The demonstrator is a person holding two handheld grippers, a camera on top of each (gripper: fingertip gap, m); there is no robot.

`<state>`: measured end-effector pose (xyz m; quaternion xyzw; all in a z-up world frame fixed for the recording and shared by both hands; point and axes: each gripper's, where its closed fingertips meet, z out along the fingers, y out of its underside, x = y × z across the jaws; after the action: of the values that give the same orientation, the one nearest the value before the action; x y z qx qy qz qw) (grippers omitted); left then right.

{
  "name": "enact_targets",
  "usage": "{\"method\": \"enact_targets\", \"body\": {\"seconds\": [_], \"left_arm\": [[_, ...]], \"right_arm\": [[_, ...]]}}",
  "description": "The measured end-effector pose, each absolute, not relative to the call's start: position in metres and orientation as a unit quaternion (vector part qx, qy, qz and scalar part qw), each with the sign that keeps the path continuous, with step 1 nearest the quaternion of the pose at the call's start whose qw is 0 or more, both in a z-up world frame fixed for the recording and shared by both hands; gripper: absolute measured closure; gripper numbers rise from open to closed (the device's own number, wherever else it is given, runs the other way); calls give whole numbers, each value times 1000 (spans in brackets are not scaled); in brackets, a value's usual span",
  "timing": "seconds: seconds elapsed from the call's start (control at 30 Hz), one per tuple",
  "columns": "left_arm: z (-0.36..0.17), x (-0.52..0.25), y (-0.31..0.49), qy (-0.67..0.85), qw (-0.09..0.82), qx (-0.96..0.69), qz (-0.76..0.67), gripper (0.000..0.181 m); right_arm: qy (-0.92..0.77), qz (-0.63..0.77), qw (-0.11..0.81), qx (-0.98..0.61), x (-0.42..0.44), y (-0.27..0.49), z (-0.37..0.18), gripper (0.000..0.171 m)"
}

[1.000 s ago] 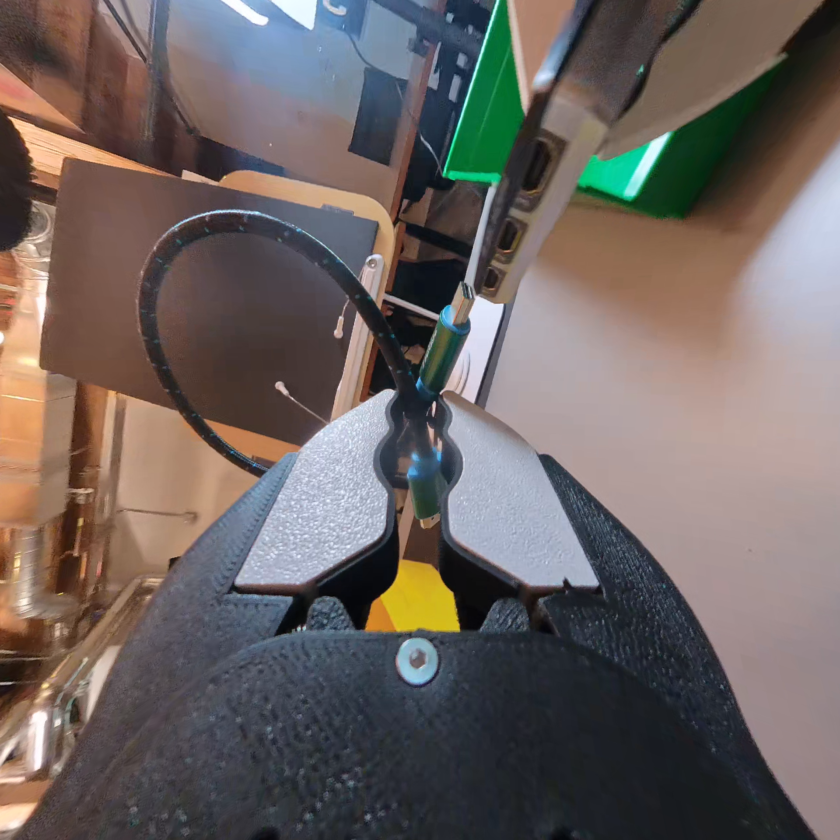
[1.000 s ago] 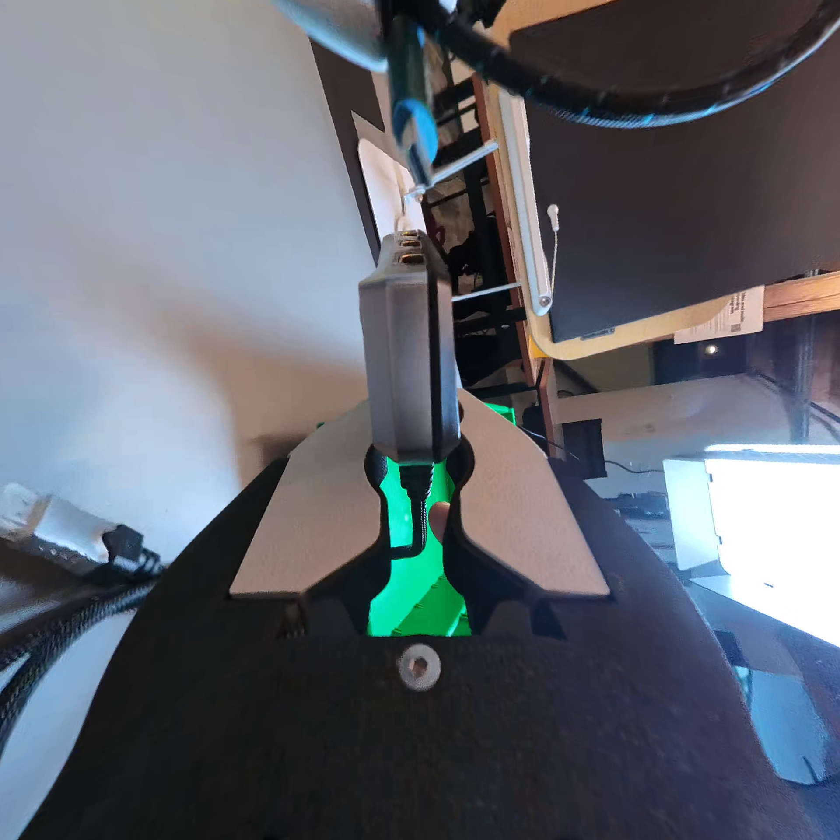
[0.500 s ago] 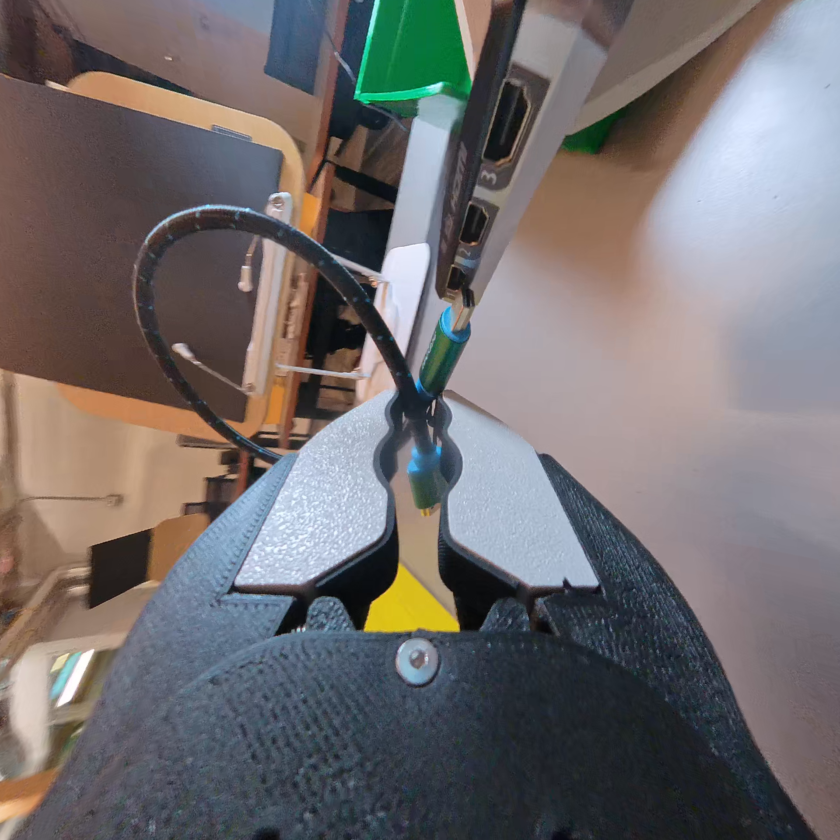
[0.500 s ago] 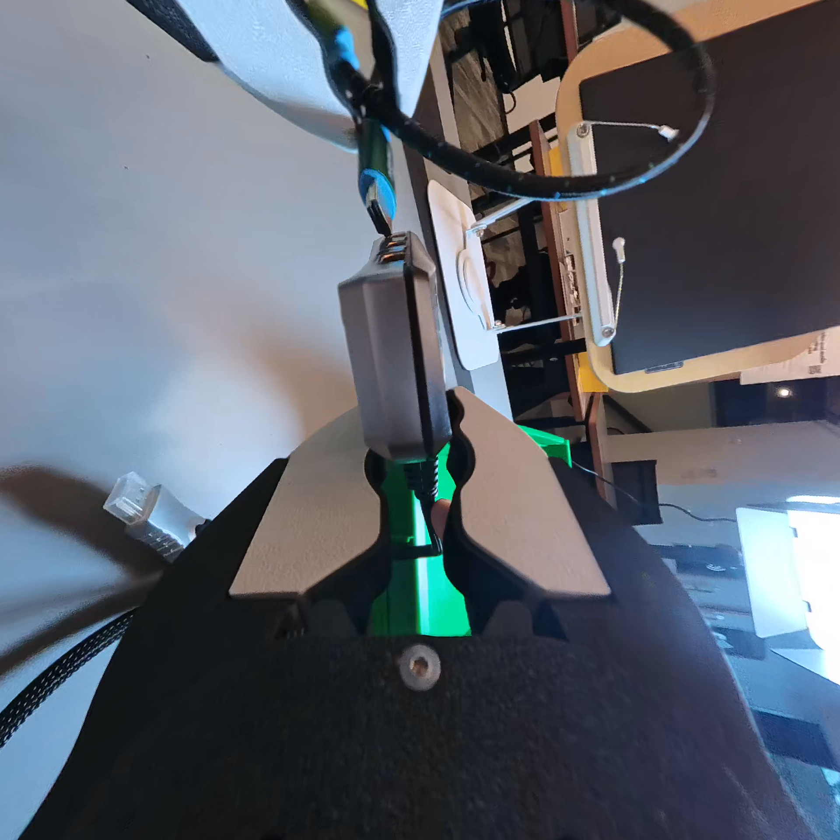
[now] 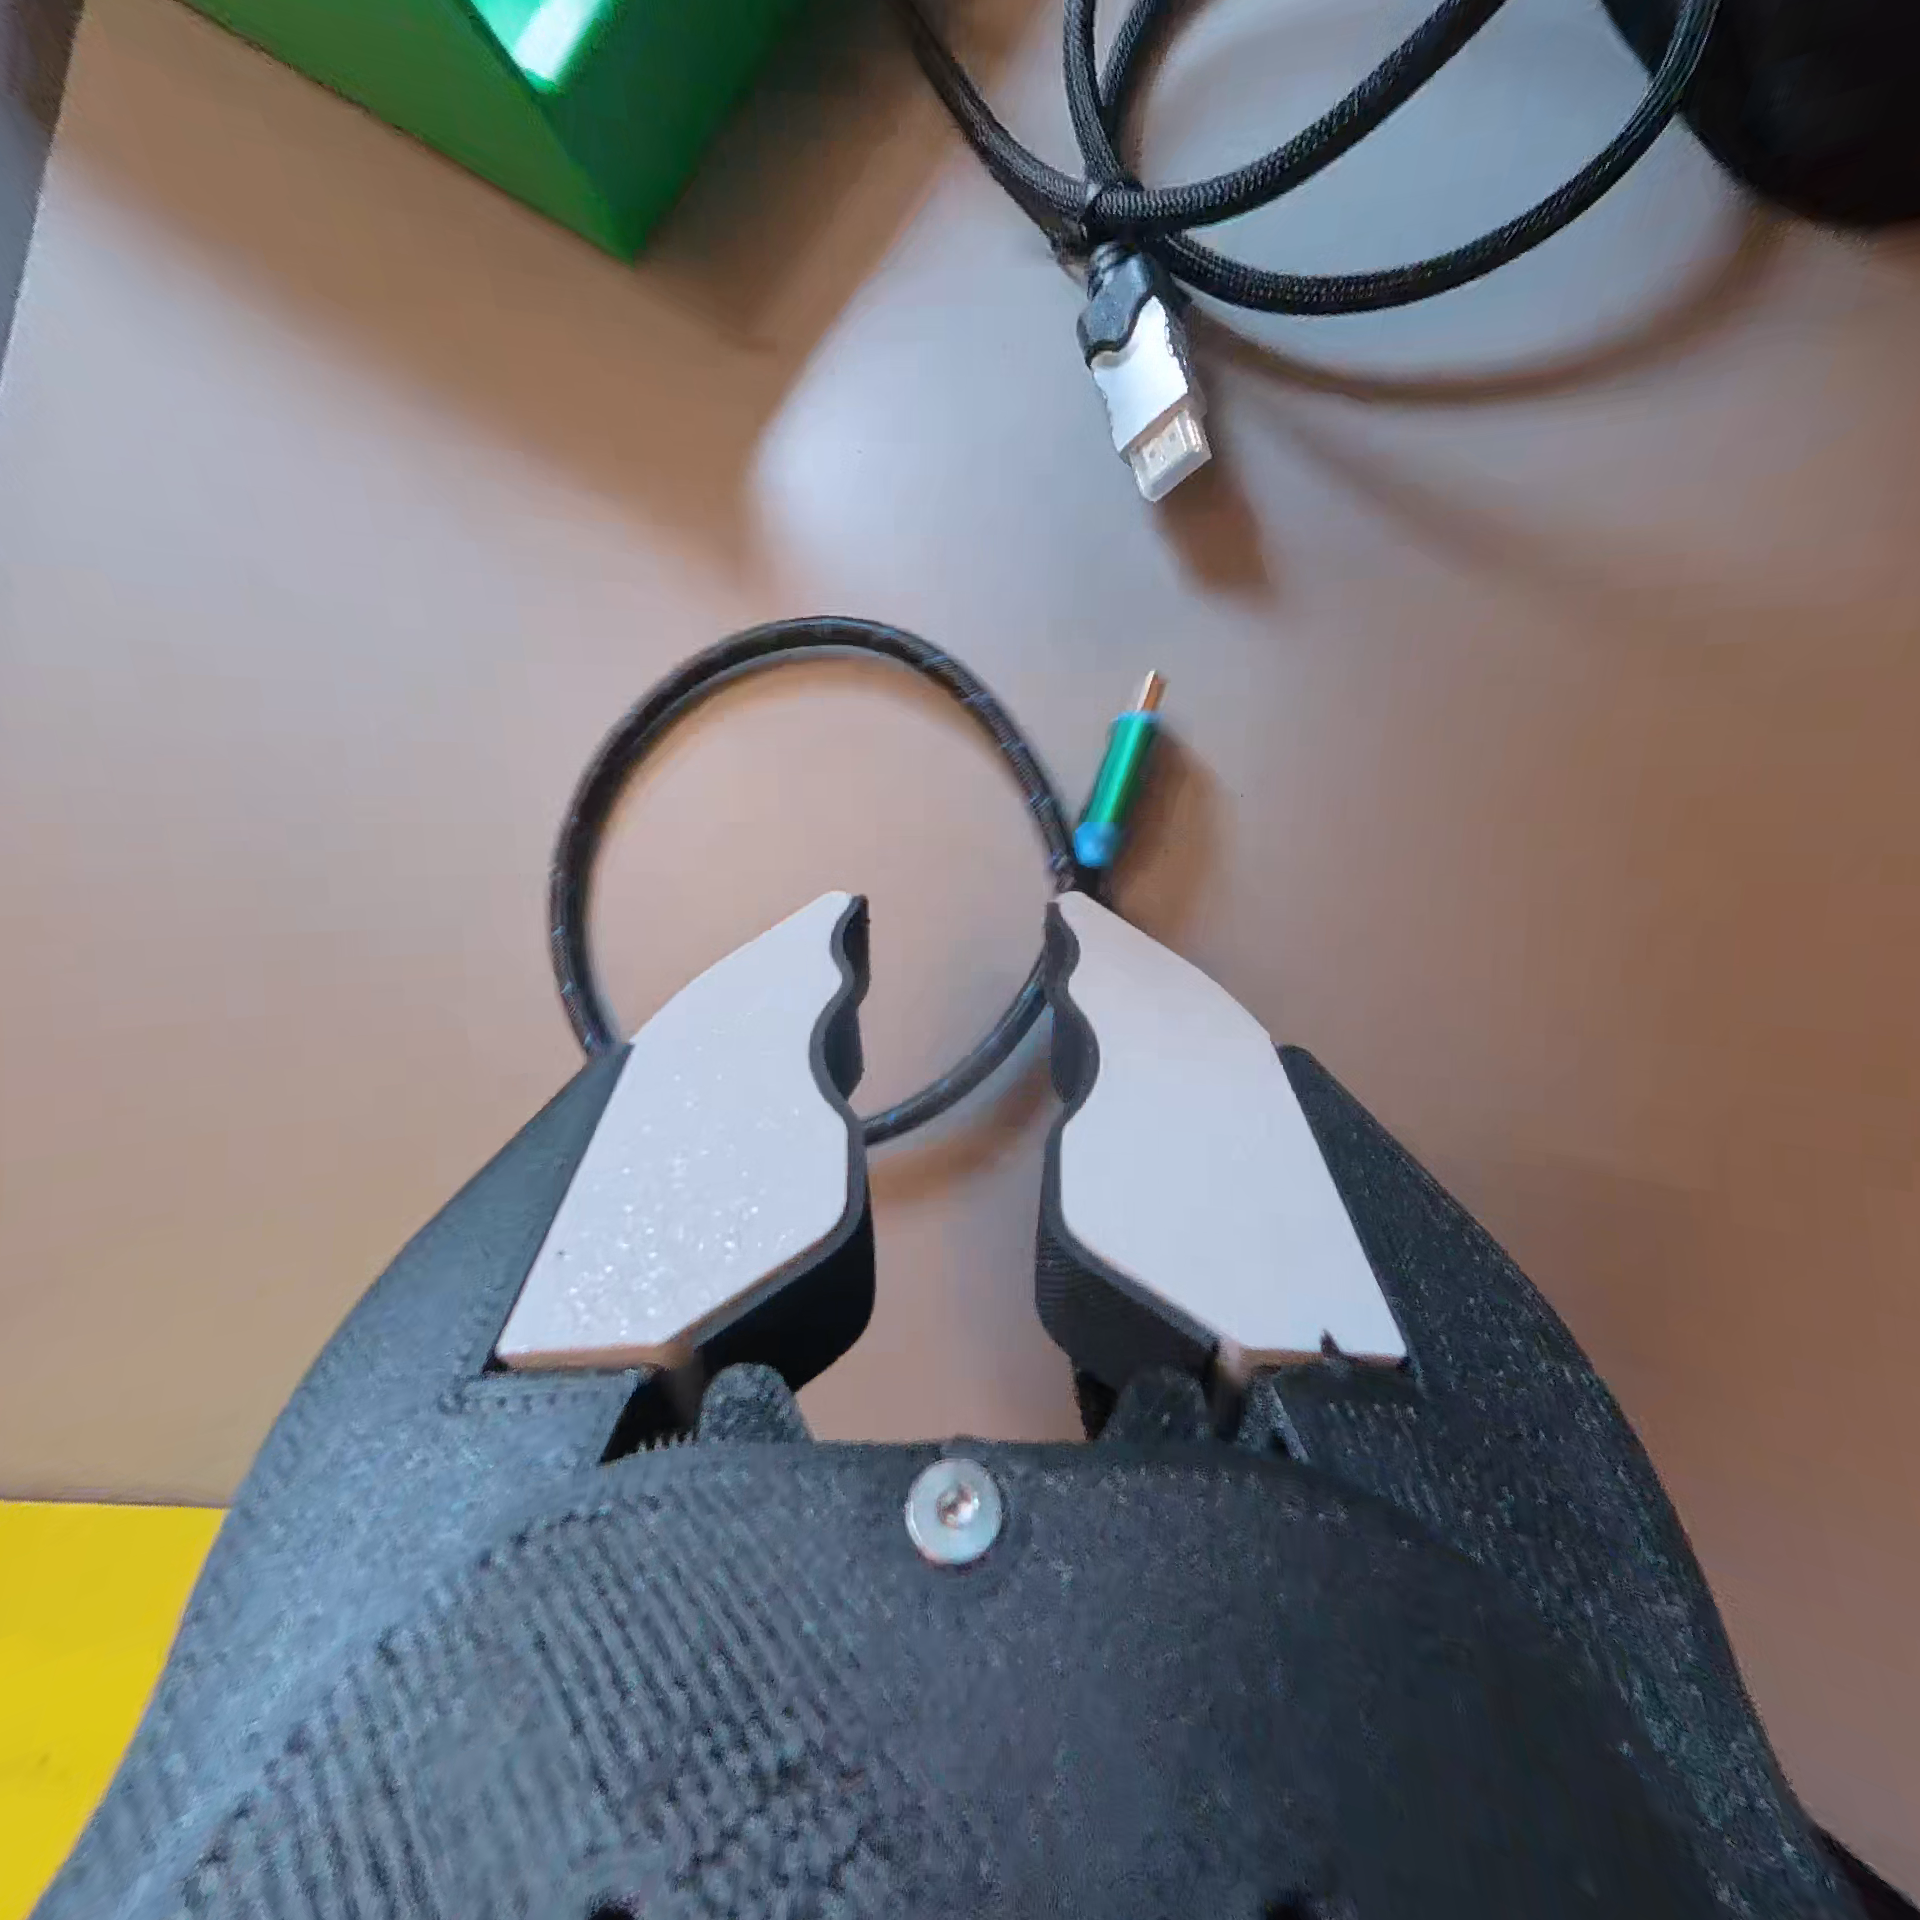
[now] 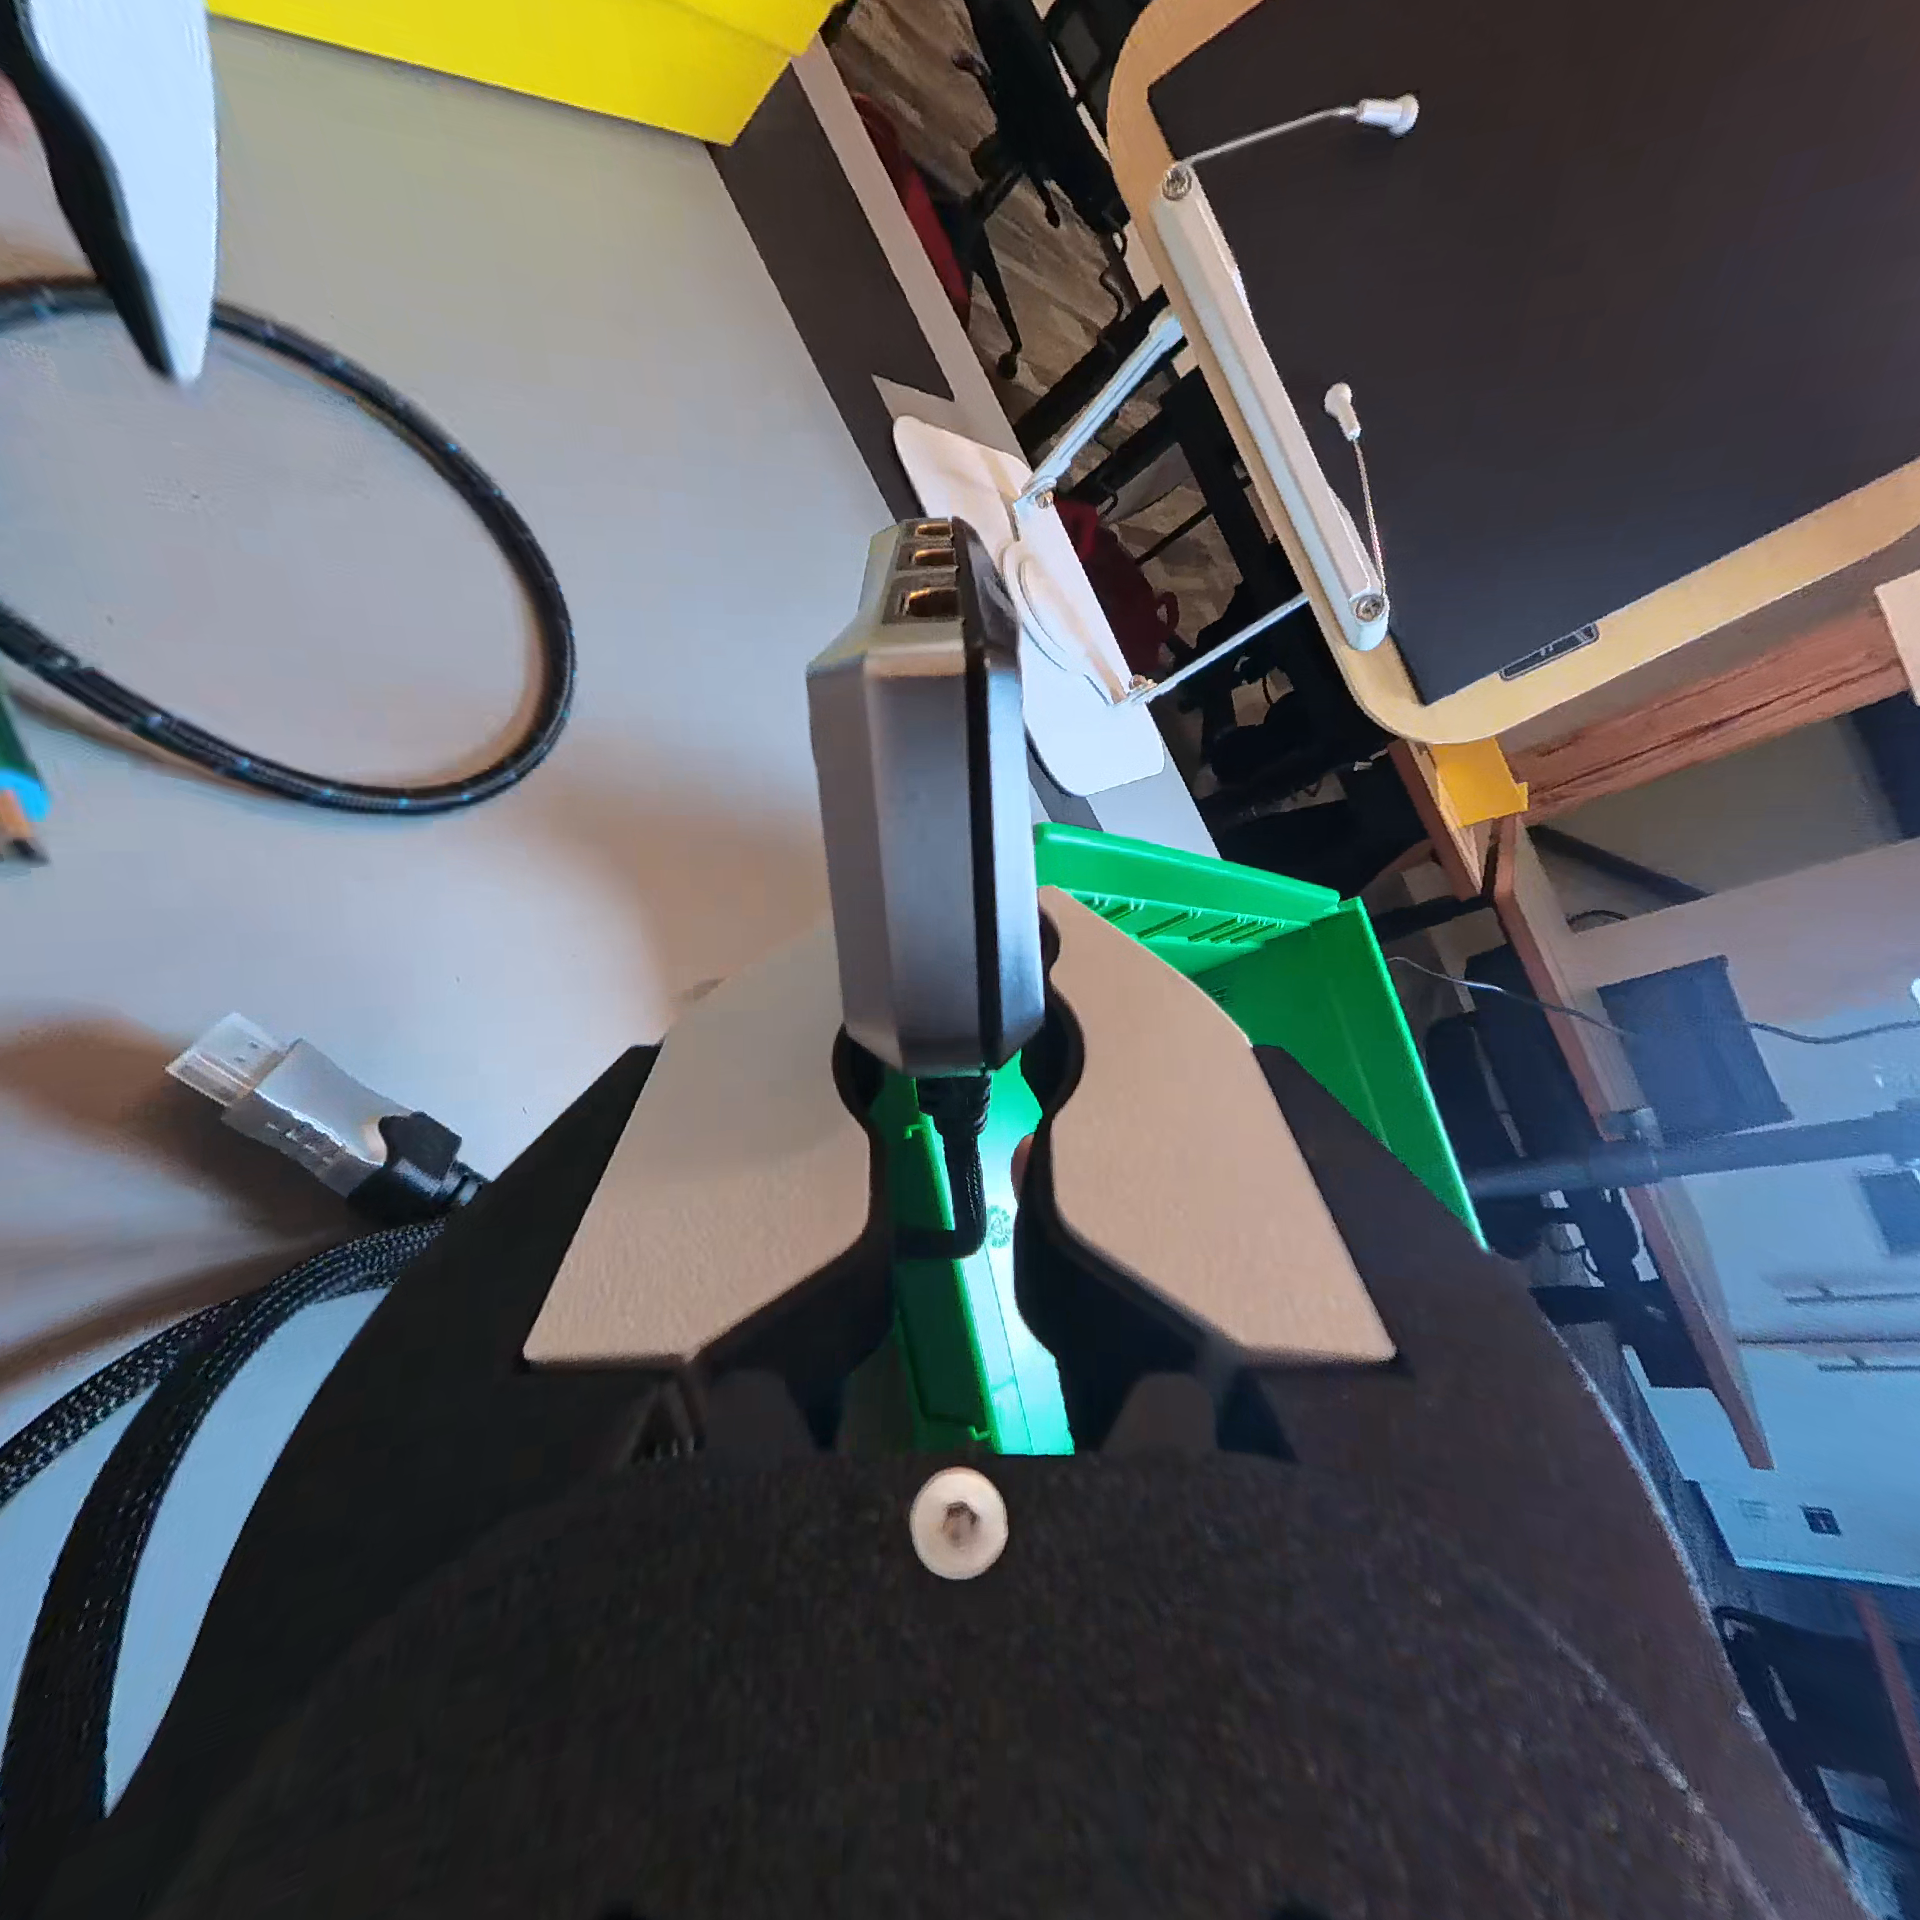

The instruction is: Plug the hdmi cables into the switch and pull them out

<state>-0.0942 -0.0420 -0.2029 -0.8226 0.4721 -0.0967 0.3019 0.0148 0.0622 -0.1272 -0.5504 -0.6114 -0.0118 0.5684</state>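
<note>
My left gripper (image 5: 956,920) is open and empty, pointing down at the table. Just beyond its fingertips lies a thin black cable (image 5: 727,665) curled in a loop, with a green-and-blue plug (image 5: 1120,769) to the right of the loop. A silver HDMI plug (image 5: 1153,416) on a thick braided cable (image 5: 1278,291) lies farther off. My right gripper (image 6: 945,997) is shut on the grey switch (image 6: 914,831) and holds it upright, with its empty ports (image 6: 925,582) facing away. In the right wrist view the thin cable loop (image 6: 499,582) and the silver plug (image 6: 281,1112) lie on the table to the left.
A green bin (image 5: 540,94) stands at the far left of the table and also shows in the right wrist view (image 6: 1247,987) behind the switch. A yellow box (image 6: 540,52) sits at the table's far side. The table edge (image 6: 831,343) runs close past the switch. One gripper's finger ends stand about 15 cm off the other's. The silver HDMI plug (image 5: 1153,416) is about equally far from each gripper, around 11 cm. Seen from the right wrist view (image 6: 295,1062) as well.
My left gripper has opened and let go of the green-plug cable, which now lies on the table. It has moved away from the switch. My right gripper still holds the switch.
</note>
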Motion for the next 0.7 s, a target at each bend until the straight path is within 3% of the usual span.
{"method": "enact_targets", "body": {"seconds": [0.13, 0.3, 0.47, 0.7], "left_arm": [[-213, -119, -67, 502, 271, -811, -128, 136], [-242, -163, -66, 528, 262, -808, -15, 139], [-242, -146, -60, 501, 281, -815, -77, 136], [-239, -110, -68, 585, 310, -746, -72, 130]], "right_arm": [[-612, -3, 565, -553, 19, 63, -129, 148], [-615, 14, 563, -552, 19, 63, -129, 148], [-624, 8, 562, -542, 18, 59, -131, 147], [-629, 12, 560, -539, 16, 58, -132, 147]]}}
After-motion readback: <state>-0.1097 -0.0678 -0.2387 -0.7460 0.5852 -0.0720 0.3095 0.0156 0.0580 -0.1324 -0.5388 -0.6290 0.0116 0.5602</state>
